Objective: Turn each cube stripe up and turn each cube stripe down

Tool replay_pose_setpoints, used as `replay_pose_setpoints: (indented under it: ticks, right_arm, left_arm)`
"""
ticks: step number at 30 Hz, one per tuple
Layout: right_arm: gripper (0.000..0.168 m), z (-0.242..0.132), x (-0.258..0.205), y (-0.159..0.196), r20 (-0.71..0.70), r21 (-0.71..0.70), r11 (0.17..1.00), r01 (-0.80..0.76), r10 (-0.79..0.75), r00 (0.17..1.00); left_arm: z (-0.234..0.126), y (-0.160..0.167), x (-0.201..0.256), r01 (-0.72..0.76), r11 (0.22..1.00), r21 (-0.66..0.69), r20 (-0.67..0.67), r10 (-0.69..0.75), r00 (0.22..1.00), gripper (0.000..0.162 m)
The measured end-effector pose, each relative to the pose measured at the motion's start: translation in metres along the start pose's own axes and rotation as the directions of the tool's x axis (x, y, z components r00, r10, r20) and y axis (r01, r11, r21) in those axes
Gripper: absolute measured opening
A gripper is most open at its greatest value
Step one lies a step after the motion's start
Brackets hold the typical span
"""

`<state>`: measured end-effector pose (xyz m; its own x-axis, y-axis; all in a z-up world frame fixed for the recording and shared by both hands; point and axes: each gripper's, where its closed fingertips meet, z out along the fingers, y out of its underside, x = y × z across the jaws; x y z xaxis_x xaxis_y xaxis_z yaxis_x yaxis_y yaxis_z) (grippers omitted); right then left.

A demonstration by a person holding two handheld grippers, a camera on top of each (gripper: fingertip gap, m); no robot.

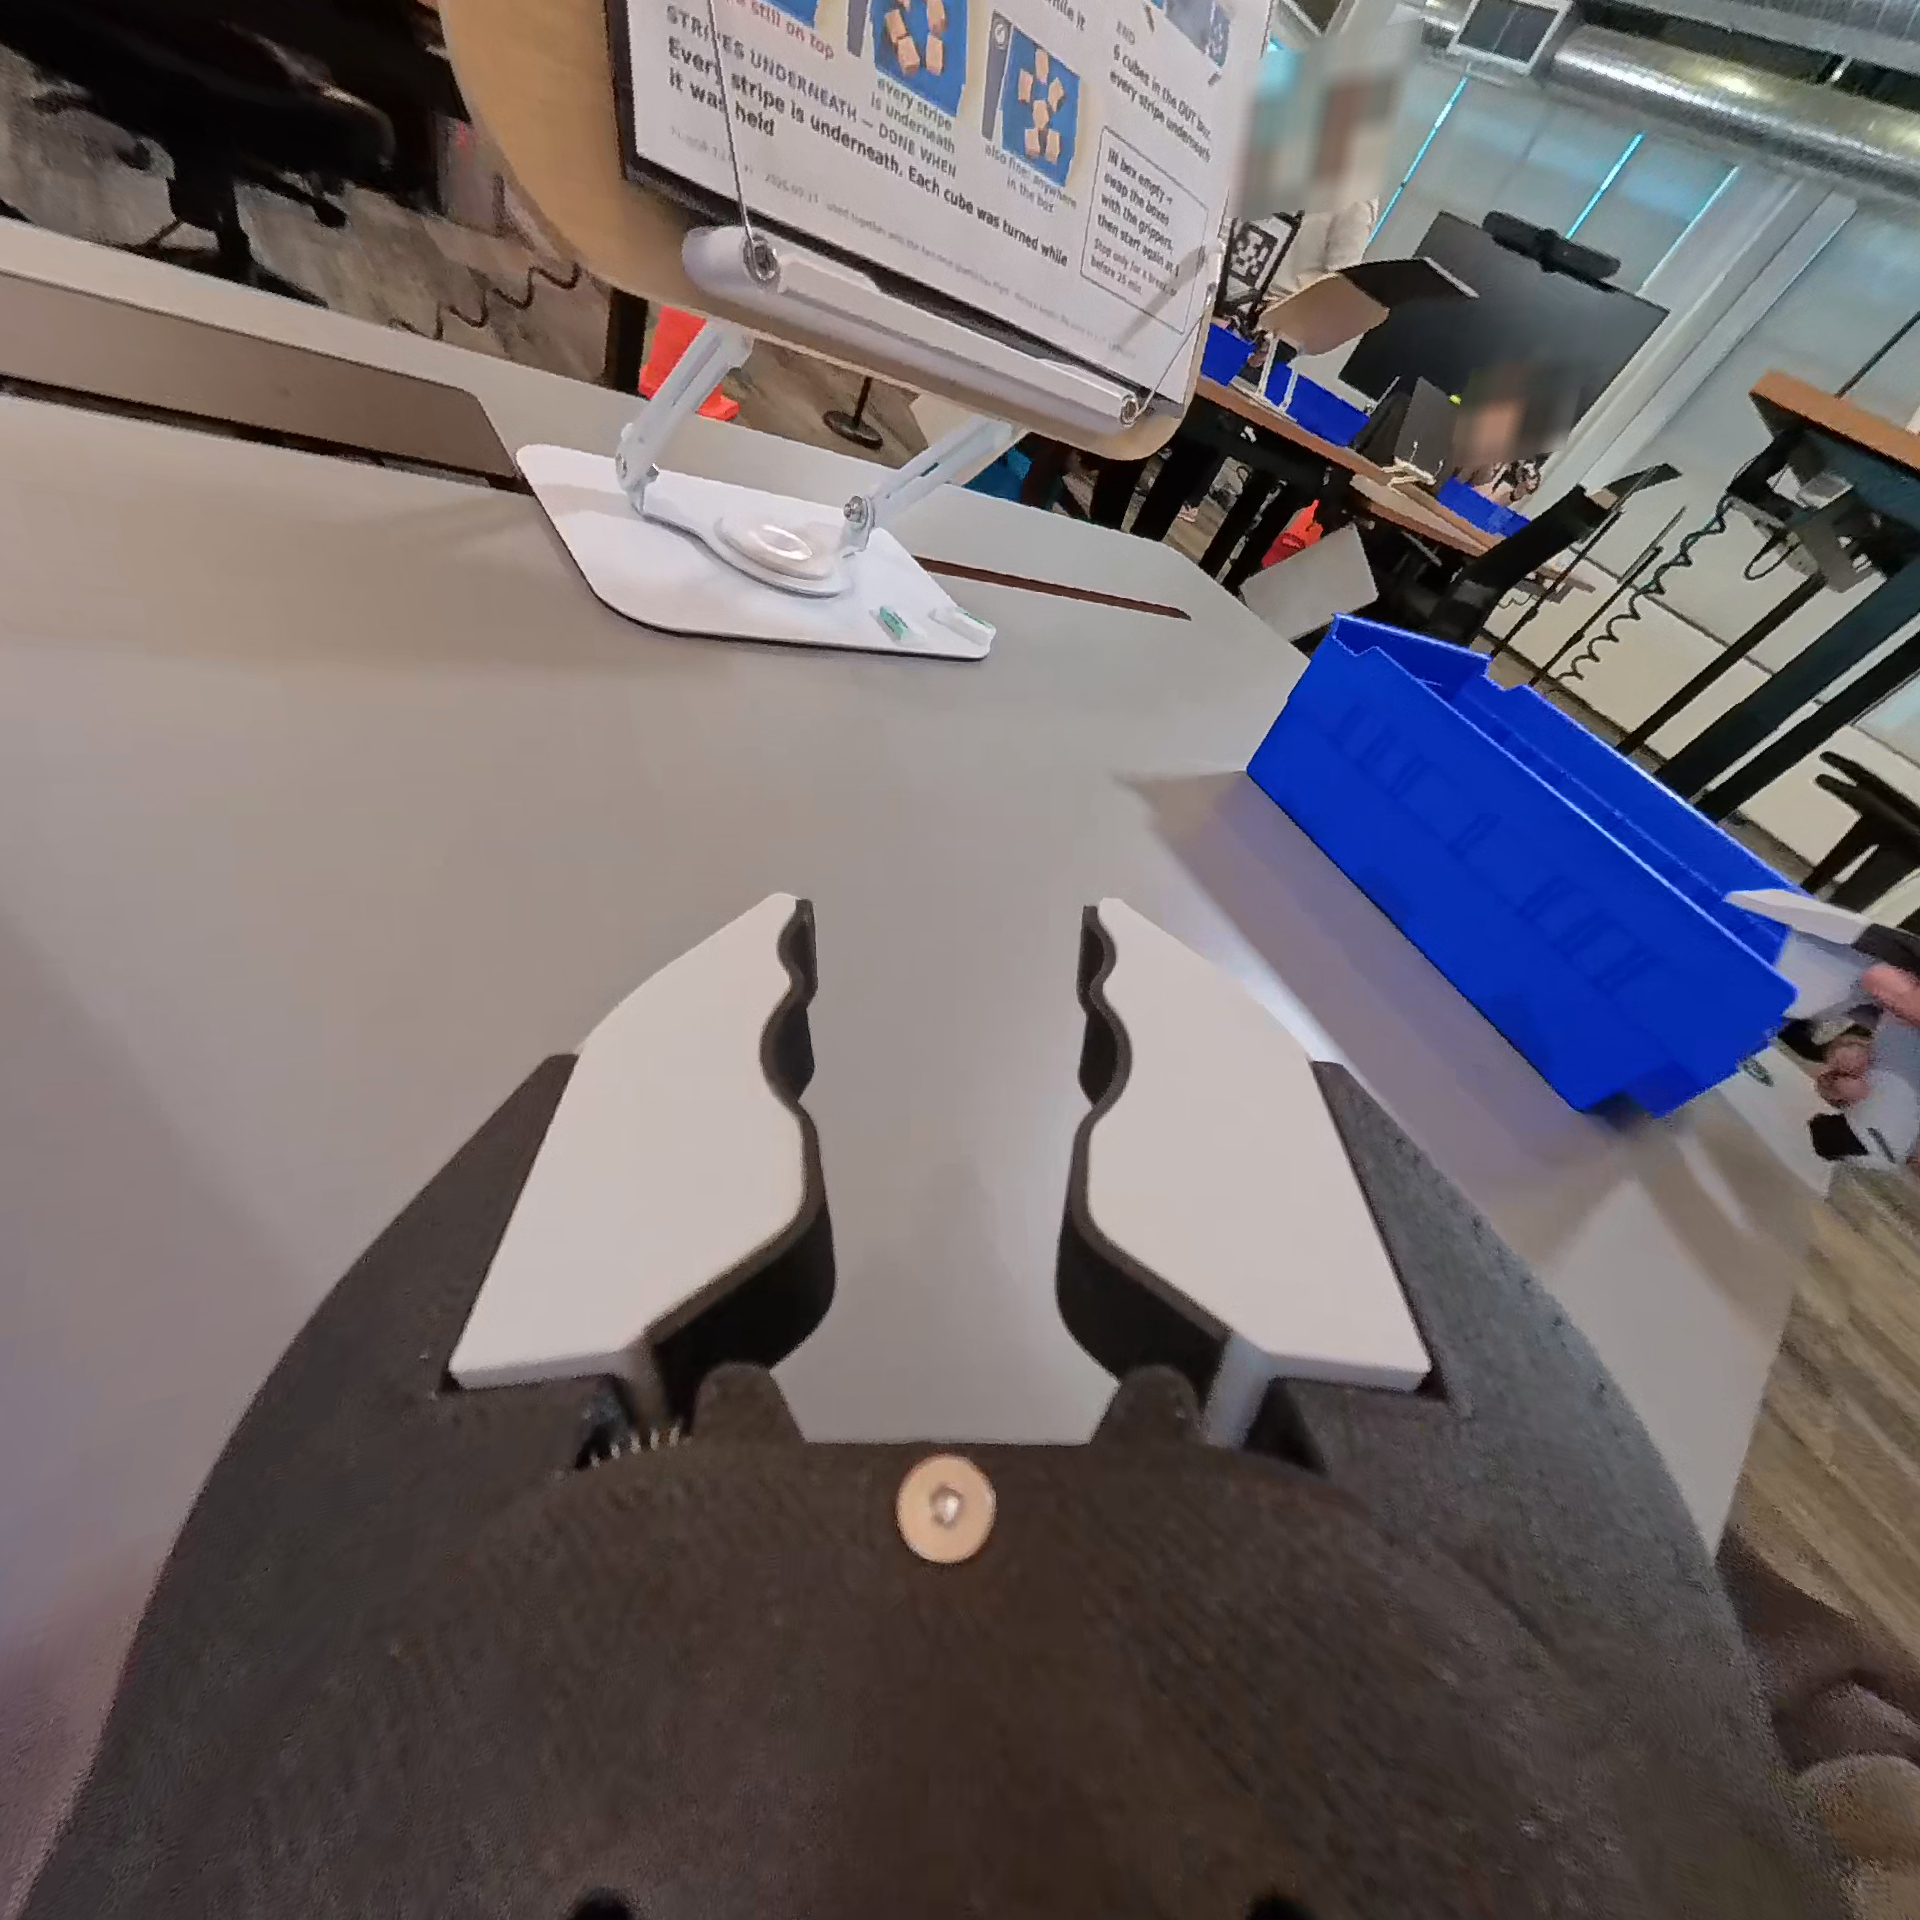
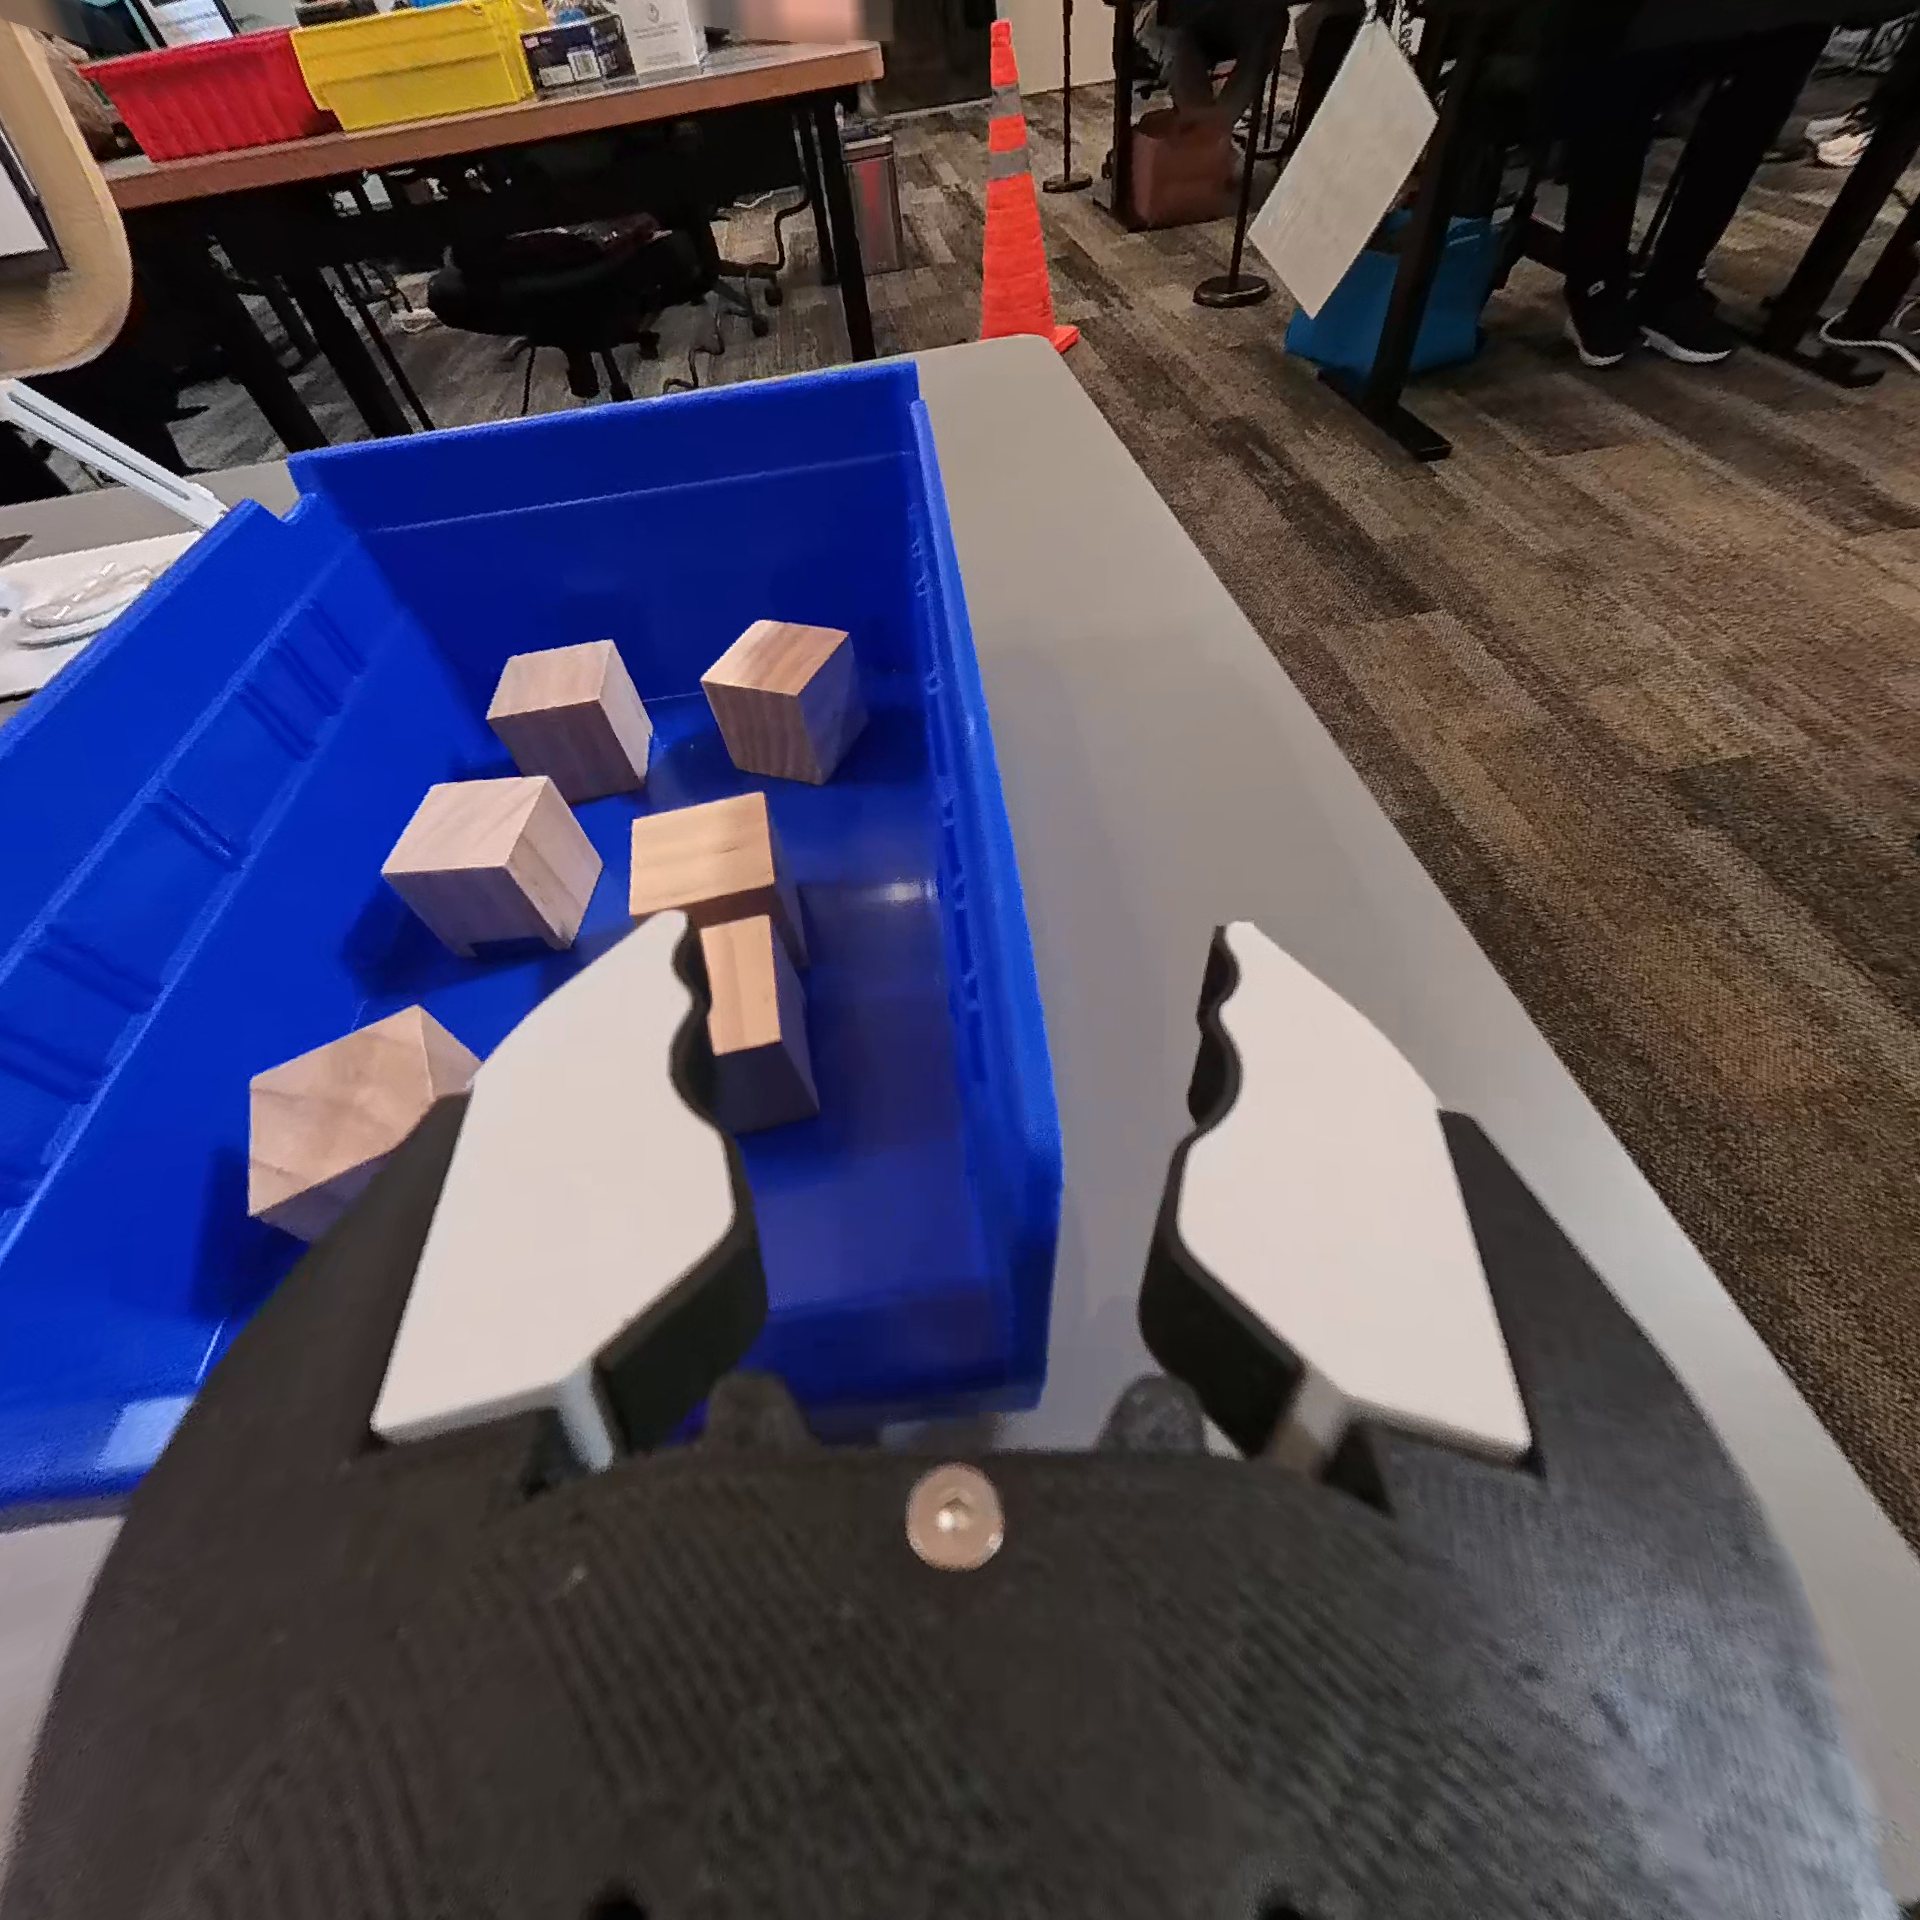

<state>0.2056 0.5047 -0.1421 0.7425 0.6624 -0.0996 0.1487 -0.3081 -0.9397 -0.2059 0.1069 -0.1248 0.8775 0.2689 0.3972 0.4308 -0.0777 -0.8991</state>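
The right gripper [image 2: 951, 935] is hanging wide apart and empty over the blue bin [image 2: 977, 790], reaching for the nearest of six wooden cubes [image 2: 753, 1013]; stripes seem hidden. The left gripper [image 1: 945, 914] is waiting, parted, holding nothing, ready for regrasping.

A grey table [image 1: 364, 790] carries a white stand [image 1: 769, 561] near its far edge, and this stand holds up a printed instruction sheet [image 1: 935, 135]. Beyond the table, an orange traffic cone [image 2: 1013, 208] stands on the carpet. Left of the cone, a brown-topped table [image 2: 499, 120] bears a red bin [image 2: 208, 99] and a yellow bin [image 2: 416, 62] side by side.
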Motion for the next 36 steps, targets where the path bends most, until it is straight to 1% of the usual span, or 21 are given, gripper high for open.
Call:
replay_pose_setpoints:
  ticks: [5, 9, 14, 17, 19, 21, 24, 25, 26, 27, 30, 36]
  right_arm:
    - [0.091, 0.011, 0.007, 0.001, -0.02, -0.027, 0.999, 0.017, -0.018, 1.0]
    - [0.09, 0.018, 0.019, 0.005, -0.045, -0.056, 0.998, 0.027, -0.03, 0.999]
    - [0.078, 0.029, 0.026, 0.017, -0.044, -0.109, 0.994, 0.0, -0.004, 0.999]
    - [0.072, 0.032, 0.027, 0.015, -0.058, -0.106, 0.994, 0.028, -0.034, 0.998]
    - [0.064, 0.033, 0.027, 0.014, -0.066, -0.11, 0.991, 0.07, -0.077, 0.995]
    - [0.053, 0.035, 0.022, 0.015, -0.042, -0.117, 0.987, 0.112, -0.118, 0.992]
    - [0.031, 0.037, 0.011, 0.018, 0.028, -0.134, 0.981, 0.139, -0.137, 0.99]
    - [0.027, 0.037, 0.008, 0.018, 0.037, -0.132, 0.981, 0.141, -0.137, 0.99]
    - [0.019, 0.037, 0.005, 0.018, 0.053, -0.128, 0.981, 0.146, -0.14, 0.989]
    - [0.008, 0.038, 0.0, 0.017, 0.073, -0.122, 0.982, 0.145, -0.137, 0.988]
    - [0.005, 0.039, -0.002, 0.017, 0.102, -0.124, 0.989, 0.076, -0.064, 0.993]
    - [0.005, 0.039, -0.002, 0.016, 0.098, -0.123, 0.989, 0.079, -0.068, 0.993]
  left_arm:
    - [-0.012, 0.002, -0.007, 0.027, 1.0, -0.001, 0.018, -0.027, 0.999, 0.048]
    - [-0.022, 0.003, -0.014, 0.083, 0.996, 0.008, 0.023, -0.084, 0.996, 0.049]
    - [-0.035, 0.003, -0.023, 0.153, 0.988, 0.028, 0.038, -0.154, 0.987, 0.048]
    - [-0.041, 0.003, -0.028, 0.171, 0.985, 0.034, 0.051, -0.172, 0.984, 0.048]
    - [-0.044, 0.004, -0.029, 0.172, 0.984, 0.035, 0.057, -0.174, 0.983, 0.048]
    - [-0.045, 0.005, -0.029, 0.171, 0.985, 0.031, 0.059, -0.172, 0.983, 0.048]
    - [-0.047, 0.006, -0.029, 0.169, 0.985, 0.026, 0.061, -0.171, 0.983, 0.048]
    - [-0.047, 0.006, -0.029, 0.17, 0.985, 0.026, 0.06, -0.171, 0.983, 0.048]
    - [-0.047, 0.006, -0.029, 0.17, 0.985, 0.026, 0.06, -0.172, 0.983, 0.048]
    - [-0.047, 0.006, -0.029, 0.171, 0.985, 0.024, 0.059, -0.173, 0.983, 0.048]
    - [-0.046, 0.007, -0.029, 0.179, 0.984, 0.019, 0.054, -0.18, 0.982, 0.048]
    - [-0.045, 0.008, -0.028, 0.194, 0.981, 0.014, 0.044, -0.194, 0.98, 0.048]
